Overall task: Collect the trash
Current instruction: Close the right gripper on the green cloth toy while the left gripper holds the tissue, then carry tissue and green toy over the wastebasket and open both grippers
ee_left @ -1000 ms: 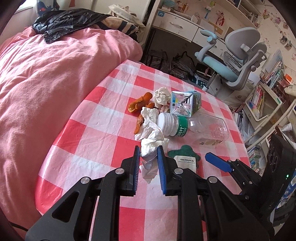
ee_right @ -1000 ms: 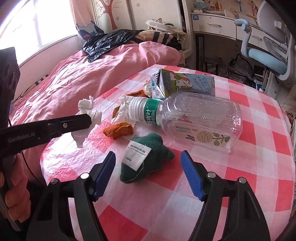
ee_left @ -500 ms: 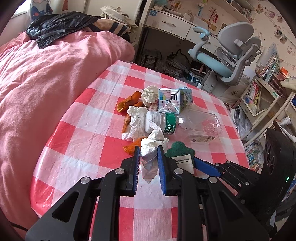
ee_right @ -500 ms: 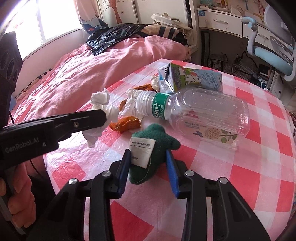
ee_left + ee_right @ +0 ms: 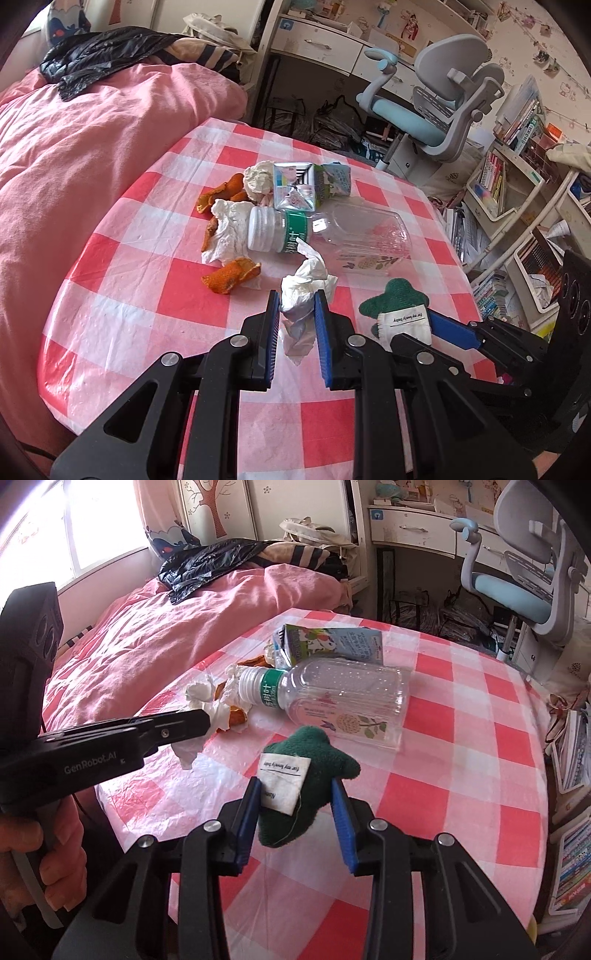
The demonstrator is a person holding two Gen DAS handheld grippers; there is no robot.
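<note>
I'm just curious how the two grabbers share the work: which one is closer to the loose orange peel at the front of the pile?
Left. The left tool, gripping a tissue, sits just beside the orange peel; the right tool, gripping a green cloth, is farther off.

A child's bedroom at home: a bed with a pink duvet (image 5: 92, 147) lies just beside the checked-cloth table (image 5: 147, 295); beyond the table stand a blue-grey desk chair (image 5: 436, 114), a white desk (image 5: 325, 44) and crammed bookshelves (image 5: 495, 184).
</note>
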